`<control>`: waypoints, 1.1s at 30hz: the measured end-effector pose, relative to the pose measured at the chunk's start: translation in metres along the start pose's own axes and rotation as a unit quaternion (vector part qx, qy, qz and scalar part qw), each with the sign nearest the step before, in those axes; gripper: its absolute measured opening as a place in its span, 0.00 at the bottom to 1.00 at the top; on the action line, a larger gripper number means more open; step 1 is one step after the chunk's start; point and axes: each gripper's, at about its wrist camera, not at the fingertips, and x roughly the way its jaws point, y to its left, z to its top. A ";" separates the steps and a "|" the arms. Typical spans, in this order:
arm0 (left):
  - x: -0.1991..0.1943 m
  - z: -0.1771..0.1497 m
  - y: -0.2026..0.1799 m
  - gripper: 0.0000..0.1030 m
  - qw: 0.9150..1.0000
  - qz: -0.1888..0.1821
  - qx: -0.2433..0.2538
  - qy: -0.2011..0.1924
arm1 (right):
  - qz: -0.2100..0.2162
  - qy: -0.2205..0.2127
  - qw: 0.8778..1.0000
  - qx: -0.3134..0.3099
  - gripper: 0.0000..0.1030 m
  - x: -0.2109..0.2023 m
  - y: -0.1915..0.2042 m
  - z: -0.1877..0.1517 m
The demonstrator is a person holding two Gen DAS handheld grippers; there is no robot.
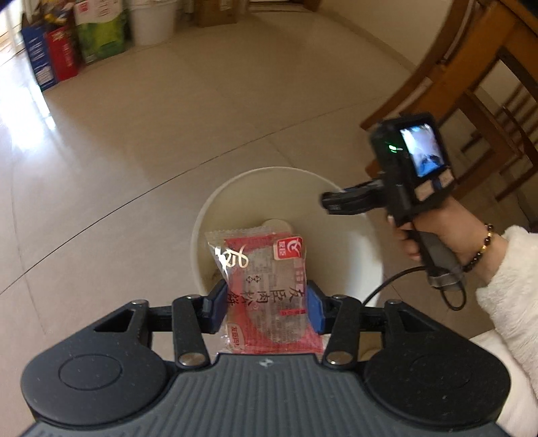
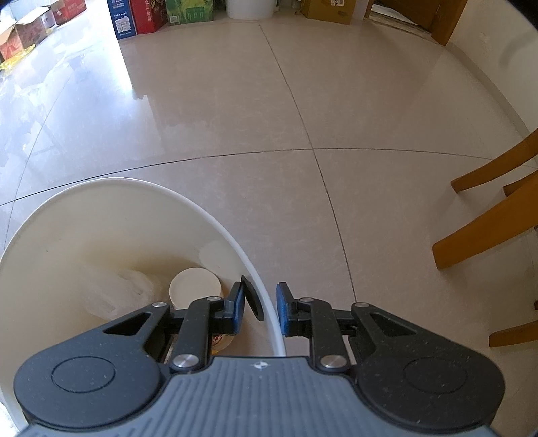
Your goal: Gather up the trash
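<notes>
A red and clear snack wrapper (image 1: 265, 269) stands between the blue pads of my left gripper (image 1: 267, 295), its edges meeting both pads. It hangs over the open white bin (image 1: 215, 201). My right gripper (image 2: 260, 302) straddles the bin's rim (image 2: 134, 181): one pad is inside, the other outside, closed on the rim beside a black tab (image 2: 252, 299). In the left wrist view the right gripper (image 1: 328, 201) reaches the bin's right edge, held by a hand in a white fluffy sleeve. A round white cup (image 2: 195, 289) and crumpled clear plastic (image 2: 117, 289) lie in the bin.
Wooden chair legs (image 2: 487, 232) stand to the right on the tiled floor, and chairs (image 1: 470, 84) fill the upper right of the left wrist view. Coloured cartons (image 2: 144, 16) and a white bucket (image 2: 248, 8) line the far wall.
</notes>
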 end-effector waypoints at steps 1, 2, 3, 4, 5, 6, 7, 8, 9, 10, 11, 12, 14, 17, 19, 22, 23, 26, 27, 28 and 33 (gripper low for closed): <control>0.009 -0.002 0.001 0.72 1.000 0.003 0.001 0.003 | 0.002 0.000 1.000 0.002 0.23 0.000 -0.002 0.000; 0.011 -0.001 -0.001 0.79 1.000 0.011 0.001 0.004 | 0.003 0.000 1.000 0.004 0.23 0.000 -0.003 0.001; 0.013 0.000 -0.004 0.87 1.000 0.020 0.001 -0.001 | 0.005 0.001 1.000 0.005 0.23 0.000 -0.004 0.001; 0.015 0.000 -0.007 0.87 1.000 0.028 0.001 -0.009 | 0.007 0.001 1.000 0.007 0.23 0.000 -0.005 0.001; 0.016 -0.004 0.000 0.87 0.999 0.033 0.004 -0.015 | 0.008 0.001 1.000 0.006 0.22 0.000 -0.007 0.000; 0.018 -0.004 0.000 0.89 0.999 0.032 0.004 -0.016 | 0.009 0.000 1.000 0.005 0.22 0.000 -0.008 0.000; 0.019 -0.004 0.000 0.89 0.999 0.032 0.000 -0.018 | 0.010 -0.002 1.000 0.003 0.22 -0.001 -0.009 0.000; 0.022 -0.005 -0.002 0.89 0.999 0.030 -0.005 -0.023 | 0.011 -0.003 1.000 0.000 0.22 -0.001 -0.010 -0.001; 0.023 -0.005 -0.002 0.90 0.999 0.028 -0.007 -0.022 | 0.013 -0.004 1.000 0.000 0.22 -0.001 -0.011 -0.001; 0.034 -0.005 -0.001 0.90 0.999 0.031 -0.009 -0.020 | 0.014 -0.003 1.000 0.002 0.21 -0.002 -0.012 -0.002; 0.037 -0.005 -0.001 0.90 0.999 0.039 -0.010 -0.023 | 0.016 -0.002 1.000 0.004 0.21 -0.002 -0.013 -0.001; 0.043 -0.006 -0.003 0.90 0.998 0.049 -0.009 -0.027 | 0.016 -0.003 1.000 0.004 0.21 -0.003 -0.013 -0.001; 0.048 -0.008 -0.005 0.91 0.997 0.066 -0.010 -0.035 | 0.015 -0.004 1.000 -0.001 0.21 -0.003 -0.014 -0.002; 0.043 -0.016 -0.005 0.94 0.994 0.087 -0.025 -0.056 | 0.015 -0.004 1.000 -0.003 0.21 -0.004 -0.014 -0.003; 0.043 -0.023 -0.003 0.97 0.991 0.104 -0.035 -0.073 | 0.015 -0.004 1.000 -0.004 0.21 -0.003 -0.013 -0.003; 0.057 -0.036 0.006 0.97 0.989 0.108 -0.061 -0.083 | 0.008 -0.005 1.000 -0.008 0.19 -0.005 -0.010 -0.004; 0.067 -0.039 0.011 0.97 0.989 0.103 -0.075 -0.070 | 0.005 -0.004 1.000 -0.010 0.19 -0.005 -0.008 -0.005; 0.087 -0.039 0.018 0.97 0.990 0.093 -0.103 -0.017 | 0.004 -0.002 1.000 -0.013 0.19 -0.007 -0.006 -0.007; 0.089 -0.038 0.017 0.97 0.991 0.095 -0.096 -0.015 | 0.005 -0.001 1.000 -0.013 0.19 -0.007 -0.006 -0.007; 0.089 -0.038 0.015 0.97 0.991 0.104 -0.085 -0.014 | 0.007 0.002 1.000 -0.013 0.19 -0.008 -0.006 -0.007; 0.084 -0.035 0.007 0.97 0.987 0.157 -0.036 -0.024 | 0.009 0.011 1.000 -0.014 0.19 -0.016 -0.007 -0.011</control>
